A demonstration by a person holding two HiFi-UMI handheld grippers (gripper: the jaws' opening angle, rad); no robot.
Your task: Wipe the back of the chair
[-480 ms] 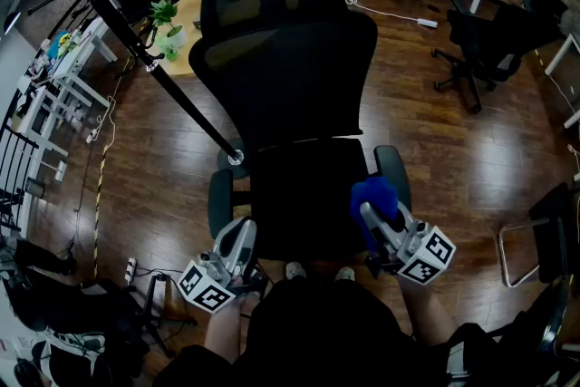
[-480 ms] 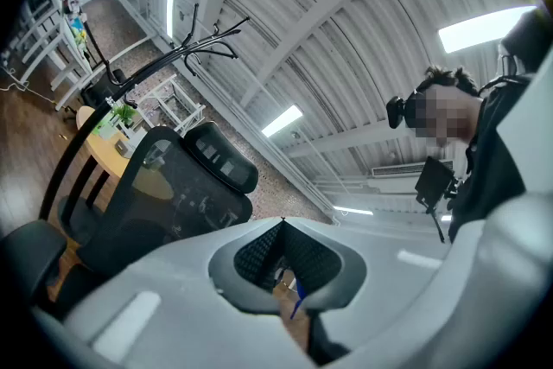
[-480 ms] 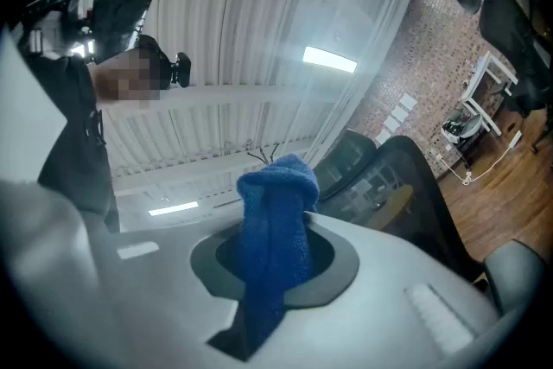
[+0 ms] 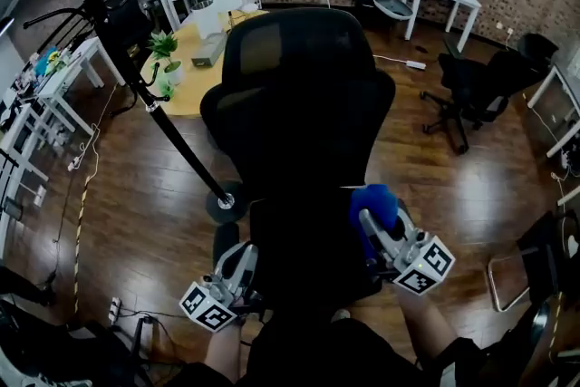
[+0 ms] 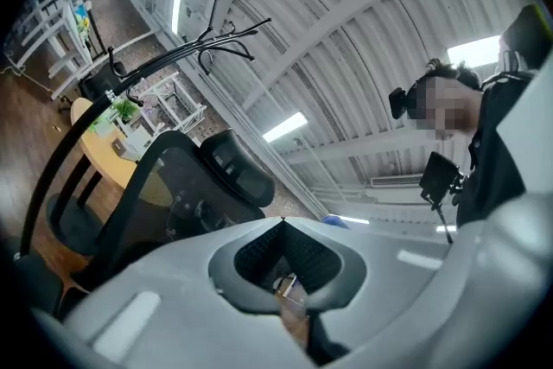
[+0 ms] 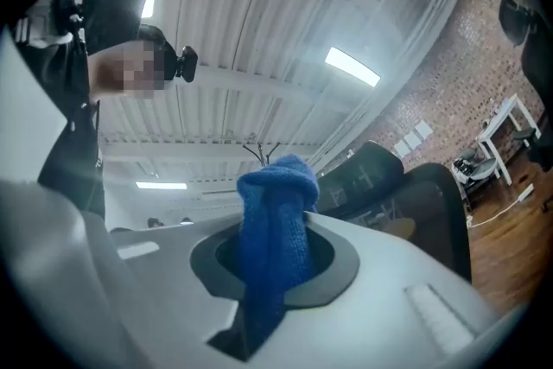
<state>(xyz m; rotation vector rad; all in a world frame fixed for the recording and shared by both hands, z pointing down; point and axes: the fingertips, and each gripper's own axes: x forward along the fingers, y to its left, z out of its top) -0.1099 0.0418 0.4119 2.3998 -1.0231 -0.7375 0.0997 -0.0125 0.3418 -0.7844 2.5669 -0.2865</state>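
Centre frame of the head view, the chair (image 4: 299,104) stands w/ its backrest upright beyond the seat, and you're at the seat end. At lower right your right tongs (image 4: 375,220) pinch a blue cloth (image 4: 372,199) beside the seat's right edge, well short of the backrest, so no wiping contact yet, I'd say. At lower left your left tongs (image 4: 239,256) hang by the seat's other side, touching nothing I can make out. A coat stand (image 4: 156,100) slants across the upper left, its base just beside the chair; a wide sweep on that side could knock it. The chair prob. rolls or swivels, so pushing on the backrest w/ nothing bracing it may shove it away from you.

Left gripper view: the left tongs (image 5: 282,222) are pressed together w/ nothing btwn them. The chair (image 5: 173,186) is at mid-left, apart from the tips.

Right gripper view: the right tongs (image 6: 275,225) clamp the blue cloth (image 6: 275,186) as a tall bunched wad poking past the tips, w/ a tail hanging below. Bunched like that it offers little face, and mesh drag could tug it loose. Press deep and the hard tips may scrape the mesh. The chair (image 6: 415,186) is at right, not touching.

Writing: none readable in any view. The cubes (image 4: 421,266) carry only b/w square markers.
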